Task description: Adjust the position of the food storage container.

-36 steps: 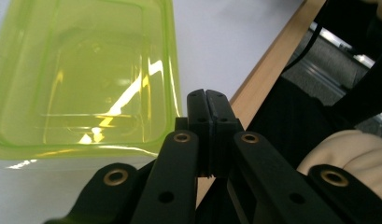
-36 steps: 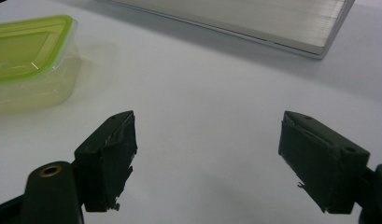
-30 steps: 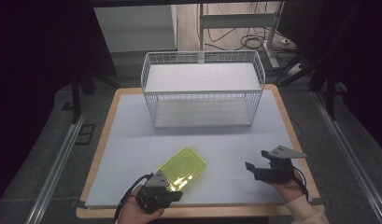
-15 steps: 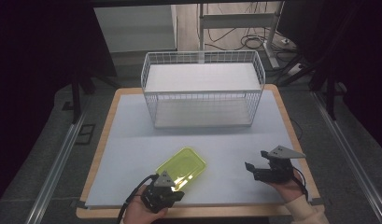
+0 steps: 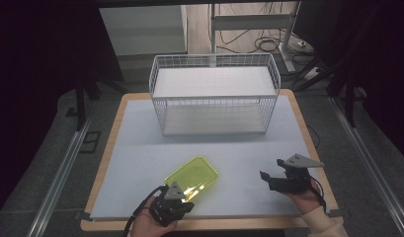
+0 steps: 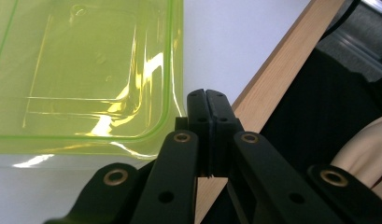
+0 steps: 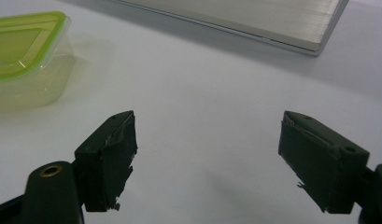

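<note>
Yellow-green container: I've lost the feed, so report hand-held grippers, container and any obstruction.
Left hand-held gripper shut, empty, beside the yellow-green container. Right hand-held gripper open, empty. Container flat on the table; nothing between it and the wire basket.

No readable text — no label, brand, number or sign anywhere.

Yellow-green box, black tongs, pale counter

The box [image 5: 192, 176] is see-through yellow-green with a brighter green rim and white glints of light on its wall. Both tongs are matt black: the left tongs [image 6: 208, 108] carry brass-coloured rivets, and the right tongs [image 5: 271, 177] bear a grey plate on top. The counter [image 5: 140, 163] is pale grey-white, plain, with a light wood-coloured edge. At 12 o'clock from the box, the basket [image 5: 214, 98] is white wire in a fine grid, with a white floor inside. The sleeve [image 5: 324, 223] is cream.
</note>
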